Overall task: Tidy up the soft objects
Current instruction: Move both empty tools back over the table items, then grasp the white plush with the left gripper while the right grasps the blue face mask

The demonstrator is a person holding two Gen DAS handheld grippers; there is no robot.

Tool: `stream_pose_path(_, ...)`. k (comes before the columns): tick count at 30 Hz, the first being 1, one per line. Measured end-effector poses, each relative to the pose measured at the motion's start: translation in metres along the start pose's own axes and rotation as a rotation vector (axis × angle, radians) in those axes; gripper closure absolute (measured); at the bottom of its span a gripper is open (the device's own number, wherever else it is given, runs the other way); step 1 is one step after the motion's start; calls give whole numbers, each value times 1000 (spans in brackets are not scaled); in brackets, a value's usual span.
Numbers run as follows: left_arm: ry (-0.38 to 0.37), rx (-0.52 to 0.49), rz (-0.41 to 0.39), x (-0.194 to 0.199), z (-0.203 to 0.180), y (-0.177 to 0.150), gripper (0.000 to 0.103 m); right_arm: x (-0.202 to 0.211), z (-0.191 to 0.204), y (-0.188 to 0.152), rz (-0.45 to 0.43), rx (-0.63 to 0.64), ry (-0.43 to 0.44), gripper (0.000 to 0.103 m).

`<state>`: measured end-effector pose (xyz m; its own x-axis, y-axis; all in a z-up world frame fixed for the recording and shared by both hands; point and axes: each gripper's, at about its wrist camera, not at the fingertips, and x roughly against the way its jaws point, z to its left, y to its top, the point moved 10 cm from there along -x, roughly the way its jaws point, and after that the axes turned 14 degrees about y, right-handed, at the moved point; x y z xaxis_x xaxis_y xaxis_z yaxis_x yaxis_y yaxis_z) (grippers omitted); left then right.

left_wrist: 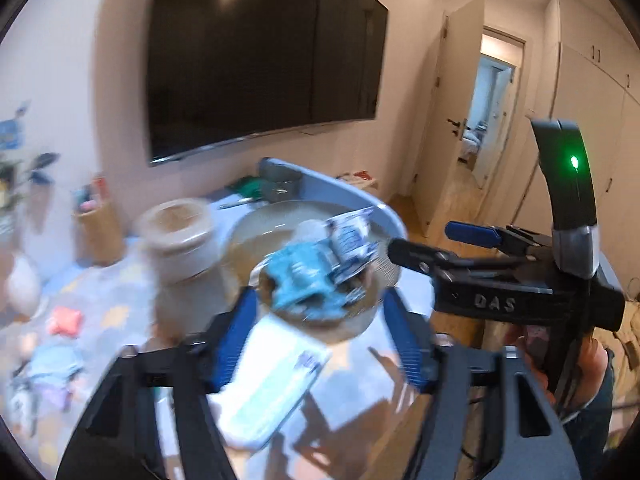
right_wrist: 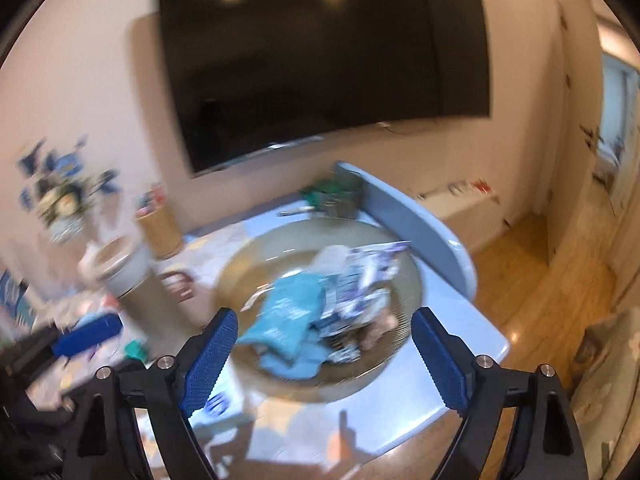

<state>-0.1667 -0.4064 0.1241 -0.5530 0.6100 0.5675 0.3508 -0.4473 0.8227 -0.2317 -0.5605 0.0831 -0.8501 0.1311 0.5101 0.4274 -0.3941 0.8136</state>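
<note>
A round tan bowl [left_wrist: 248,236] [right_wrist: 248,260] on the table holds a teal cloth [left_wrist: 304,280] [right_wrist: 292,312] and blue-and-white soft packets [left_wrist: 352,240] [right_wrist: 368,276]. My left gripper [left_wrist: 320,344] is open above the table, just before the bowl, with a white and pale-green packet [left_wrist: 272,388] lying under it. My right gripper [right_wrist: 324,360] is open and empty in front of the bowl; it also shows in the left wrist view [left_wrist: 424,248] at the right. More soft items, an orange one [left_wrist: 64,320] and a blue one [left_wrist: 56,364], lie at the left. Both views are blurred.
A beige jar [left_wrist: 184,248] [right_wrist: 128,276] stands left of the bowl. A wooden cup [left_wrist: 100,232] [right_wrist: 160,228] is by the wall. A large TV [left_wrist: 256,60] hangs behind. A grey box [left_wrist: 280,184] sits at the table's back. The table edge [right_wrist: 496,348] drops to wood floor at right.
</note>
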Motion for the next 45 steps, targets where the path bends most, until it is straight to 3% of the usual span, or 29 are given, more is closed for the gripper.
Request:
stream_pose_path(4, 106, 88, -2, 39, 73, -27, 35, 2, 67, -28, 22, 116, 79, 15)
stream_pose_path(10, 340, 229, 24, 88, 200, -56, 35, -31, 170, -58, 101, 250, 223, 15)
stream_pose_path(13, 509, 255, -11, 124, 266, -58, 35, -45, 214, -59, 115, 306, 256, 15)
stream_pose_path(16, 661, 286, 38, 145, 326, -76, 35, -58, 262, -51, 120, 339, 323, 15)
stream_pose_path(19, 734, 388, 54, 149, 379, -106, 35, -86, 299, -54, 179, 344, 369, 12)
stream_pose_path(22, 722, 444, 97, 128, 406, -134, 35, -125, 331, -68, 292, 330, 399, 12)
stream_pose_path(24, 683, 482, 176, 97, 416, -156, 35, -150, 352, -78, 352, 330, 429, 12)
stream_pose_path(27, 595, 545, 293, 48, 424, -184, 35, -179, 370, -87, 392, 368, 405, 12)
stream_pose_path(29, 542, 582, 304, 22, 426, -192, 35, -200, 381, -92, 399, 413, 388, 12)
stream_pose_path(36, 465, 724, 364, -38, 437, -208, 35, -255, 403, -103, 455, 429, 423, 12)
stream_pose_path(45, 486, 634, 318, -52, 434, -212, 35, -320, 406, -118, 535, 389, 417, 12)
